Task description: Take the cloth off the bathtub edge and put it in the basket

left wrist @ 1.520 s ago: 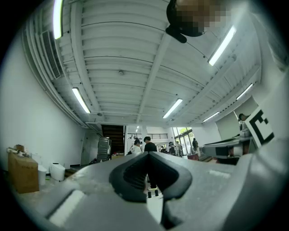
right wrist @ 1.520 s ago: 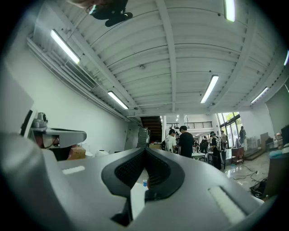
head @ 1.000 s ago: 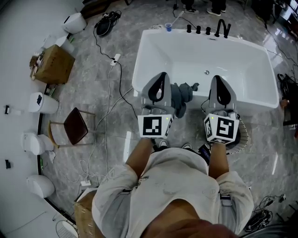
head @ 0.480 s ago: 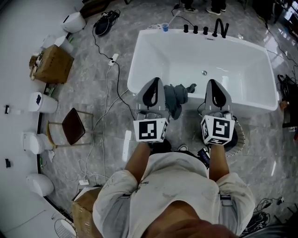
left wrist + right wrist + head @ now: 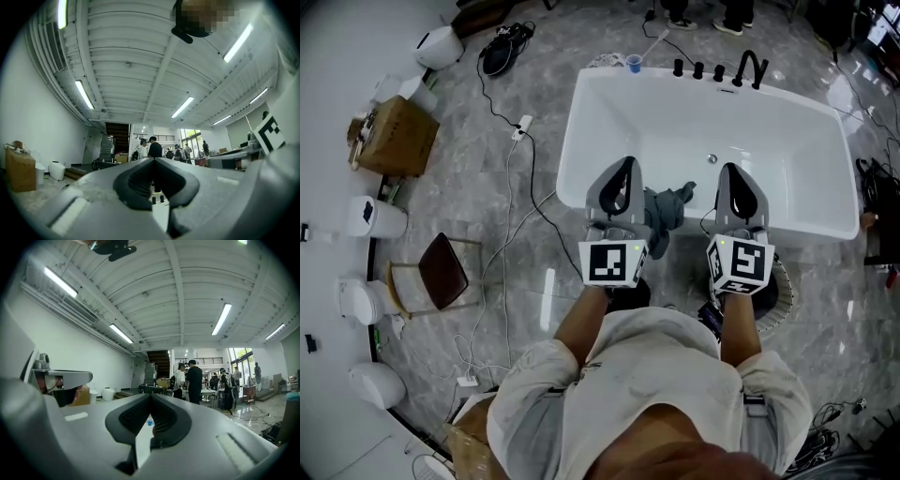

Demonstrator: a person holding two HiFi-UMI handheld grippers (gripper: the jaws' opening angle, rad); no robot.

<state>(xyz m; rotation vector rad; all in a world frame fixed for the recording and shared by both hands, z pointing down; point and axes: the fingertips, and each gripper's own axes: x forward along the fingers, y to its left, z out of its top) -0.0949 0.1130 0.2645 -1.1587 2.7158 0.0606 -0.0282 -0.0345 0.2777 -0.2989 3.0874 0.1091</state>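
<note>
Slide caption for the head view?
Head view: left tongs and right tongs flank a grey cloth draped over the near edge of the white bathtub; basket on floor.

The basket point(image 5: 783, 289) shows only as a curved strip of rim on the floor; the right tongs point(image 5: 734, 171) and the person's arm cover the rest. The left tongs point(image 5: 624, 165) hide part of the grey cloth point(image 5: 666, 208) and the bathtub point(image 5: 577, 141) edge under it. The picture's bottom edge cuts off a cardboard box point(image 5: 467, 433).

Cardboard box point(image 5: 392, 138); chair point(image 5: 442, 272); blue cup point(image 5: 634, 63)
</note>
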